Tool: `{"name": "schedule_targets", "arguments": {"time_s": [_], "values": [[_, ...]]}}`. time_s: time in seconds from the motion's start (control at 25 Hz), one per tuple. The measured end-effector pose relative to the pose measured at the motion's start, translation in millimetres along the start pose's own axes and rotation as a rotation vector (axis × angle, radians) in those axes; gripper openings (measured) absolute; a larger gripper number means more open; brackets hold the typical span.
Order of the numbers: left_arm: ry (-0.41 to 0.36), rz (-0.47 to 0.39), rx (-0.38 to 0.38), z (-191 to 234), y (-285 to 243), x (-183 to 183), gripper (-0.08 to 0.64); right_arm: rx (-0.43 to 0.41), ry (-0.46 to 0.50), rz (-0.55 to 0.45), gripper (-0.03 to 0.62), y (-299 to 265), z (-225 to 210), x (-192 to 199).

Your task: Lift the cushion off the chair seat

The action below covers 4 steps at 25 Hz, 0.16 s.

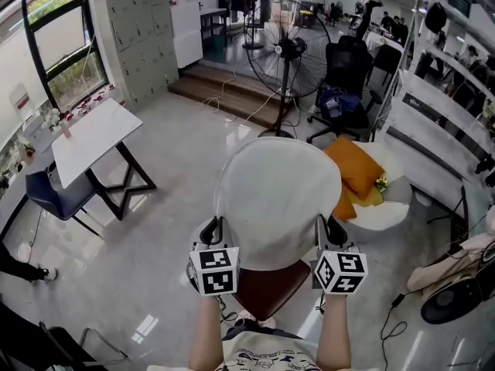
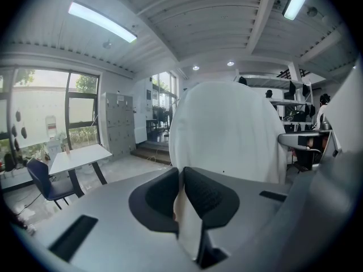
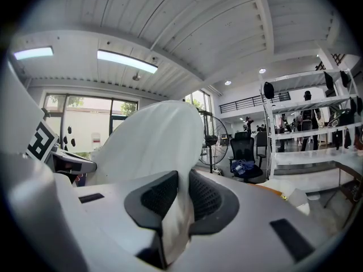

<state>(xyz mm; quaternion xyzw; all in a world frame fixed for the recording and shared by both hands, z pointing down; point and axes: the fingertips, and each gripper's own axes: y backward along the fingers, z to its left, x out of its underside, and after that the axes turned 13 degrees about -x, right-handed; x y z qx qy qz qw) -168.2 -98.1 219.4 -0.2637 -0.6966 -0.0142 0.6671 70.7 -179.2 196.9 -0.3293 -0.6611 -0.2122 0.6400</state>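
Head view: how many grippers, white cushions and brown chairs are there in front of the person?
Grippers: 2 (left gripper, right gripper)
White cushion: 1
Brown chair: 1
Total: 4

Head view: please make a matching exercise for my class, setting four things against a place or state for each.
1. white round cushion
2. orange cushion
3. black pedestal fan
4. white rectangular table

A. far left of the view
B. clamped by the left gripper and the right gripper
C. lying on a round white seat at the right
D. upright at the top, beyond the held cushion

Pairs: 1-B, 2-C, 3-D, 4-A.
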Motion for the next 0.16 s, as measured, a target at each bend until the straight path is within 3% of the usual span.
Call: {"name": "schedule_targets", "arguments": {"time_s": [0.16], "values": [[-0.017,-0.001,-0.002,-0.2,-2.2,-5.7,0.046,0.002,0.000,0.000,0.075,-2.9,-3.8,-0.9]]}}
